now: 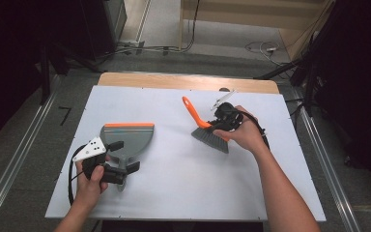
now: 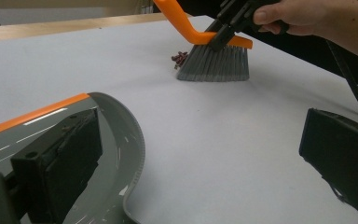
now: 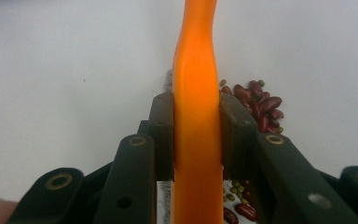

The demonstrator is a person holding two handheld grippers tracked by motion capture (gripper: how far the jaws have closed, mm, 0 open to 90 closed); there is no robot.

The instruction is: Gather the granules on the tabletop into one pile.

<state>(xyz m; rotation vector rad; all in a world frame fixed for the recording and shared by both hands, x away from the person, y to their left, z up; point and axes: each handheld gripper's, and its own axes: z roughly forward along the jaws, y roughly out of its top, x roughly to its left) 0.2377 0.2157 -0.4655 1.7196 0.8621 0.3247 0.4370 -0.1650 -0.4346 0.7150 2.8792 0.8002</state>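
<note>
A grey dustpan (image 1: 128, 137) with an orange front lip lies at the table's left. My left gripper (image 1: 124, 155) stands open at its rear, one jaw over the pan (image 2: 116, 140) and the other out over the bare table; the pan's curved back wall lies between them. My right gripper (image 1: 211, 124) is shut on the orange handle (image 3: 196, 60) of a grey-bristled brush (image 1: 211, 137), whose bristles (image 2: 214, 63) rest on the table. A small heap of red and green beans (image 3: 258, 105) lies right beside the bristles, also seen in the left gripper view (image 2: 180, 58).
The white table board (image 1: 183, 183) has a wooden strip (image 1: 188, 81) along its far edge. Metal rails run along the floor on both sides, and cables lie on the floor behind the table.
</note>
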